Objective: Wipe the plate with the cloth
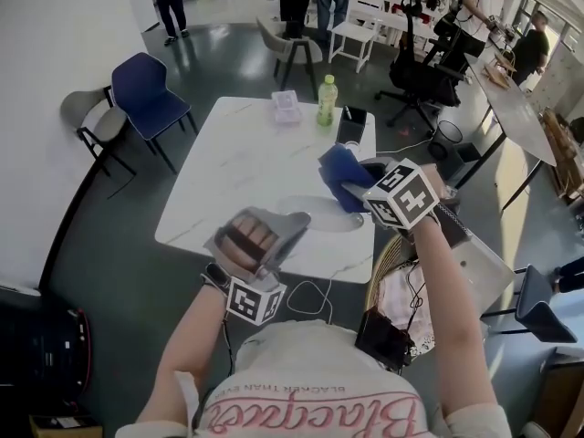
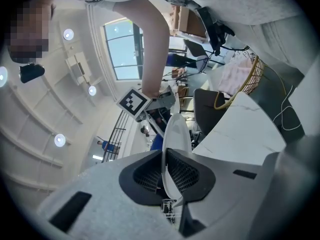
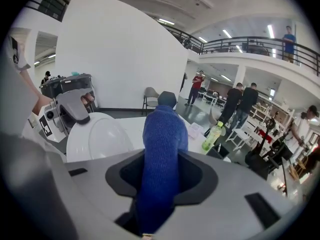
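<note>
step: pre-wipe; cloth [image 3: 162,134] not yet touching plate [image 2: 176,134]
grip: l gripper [image 2: 166,171] clamped on plate rim; r gripper [image 3: 161,176] pinching cloth
next: likely press cloth to plate face; rub

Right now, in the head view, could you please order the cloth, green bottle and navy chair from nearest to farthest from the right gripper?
1. The cloth, held in the right gripper.
2. The green bottle, on the table, far side.
3. The navy chair, far left.
</note>
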`<state>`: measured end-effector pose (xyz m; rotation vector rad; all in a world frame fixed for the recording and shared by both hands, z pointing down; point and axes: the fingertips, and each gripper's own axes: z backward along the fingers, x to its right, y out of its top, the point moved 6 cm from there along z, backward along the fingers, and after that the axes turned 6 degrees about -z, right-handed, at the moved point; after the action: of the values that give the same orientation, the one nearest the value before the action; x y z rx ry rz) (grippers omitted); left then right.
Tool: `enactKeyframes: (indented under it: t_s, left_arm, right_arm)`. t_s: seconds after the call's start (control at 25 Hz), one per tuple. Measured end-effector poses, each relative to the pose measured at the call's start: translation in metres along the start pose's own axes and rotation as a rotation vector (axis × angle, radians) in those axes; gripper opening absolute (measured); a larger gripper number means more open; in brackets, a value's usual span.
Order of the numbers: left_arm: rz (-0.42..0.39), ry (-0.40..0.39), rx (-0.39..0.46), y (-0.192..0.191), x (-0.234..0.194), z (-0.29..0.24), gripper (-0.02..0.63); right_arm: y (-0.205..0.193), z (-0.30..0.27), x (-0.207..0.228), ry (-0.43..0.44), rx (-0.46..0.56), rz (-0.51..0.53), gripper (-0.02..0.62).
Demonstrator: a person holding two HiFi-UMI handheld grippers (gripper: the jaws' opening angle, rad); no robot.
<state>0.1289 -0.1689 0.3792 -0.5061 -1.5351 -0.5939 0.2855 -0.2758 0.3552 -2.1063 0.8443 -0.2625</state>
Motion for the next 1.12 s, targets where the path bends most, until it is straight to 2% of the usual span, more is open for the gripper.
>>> enactKeyframes:
  t_s: [0.24, 0.32, 0.52, 0.6, 0.72, 0.88, 1.0, 1.12]
  left_arm:
    - [0.045, -0.003, -0.044, -0.009, 0.002, 0.002, 0.018]
    - [0.114, -0.003, -0.063, -0.015, 0.000, 0.003, 0.018]
    - [0.367, -0.006, -0.127, -0.029, 0.002, 0.002, 0.018]
    - [0.529, -0.008, -0.157, -0.036, 0.004, 0.001, 0.018]
    - [0.849, -0.009, -0.195, -0.050, 0.007, -0.001, 0.018]
    - [1.222, 0.005, -0.189, -0.064, 0.006, 0.001, 0.018]
    - [1.448, 0.041, -0.167, -0.075, 0.003, 0.001, 0.017]
    - [1.637, 0.071, -0.143, -0.083, 0.000, 0.002, 0.018]
  right_arm:
    - [-0.022, 0.009, 0.011, -0.080, -0.014, -0.015, 0.133]
    - [-0.025, 0.015, 0.012, -0.102, 0.002, -0.030, 0.133]
    - [-0.022, 0.037, 0.002, -0.148, 0.109, -0.092, 0.133]
    - [-0.020, 0.045, -0.005, -0.167, 0.156, -0.110, 0.133]
    - [-0.017, 0.055, -0.019, -0.177, 0.225, -0.139, 0.133]
    - [-0.020, 0.061, -0.036, -0.202, 0.291, -0.194, 0.133]
    - [-0.028, 0.063, -0.041, -0.235, 0.326, -0.255, 0.133]
    - [-0.031, 0.064, -0.045, -0.222, 0.359, -0.305, 0.133]
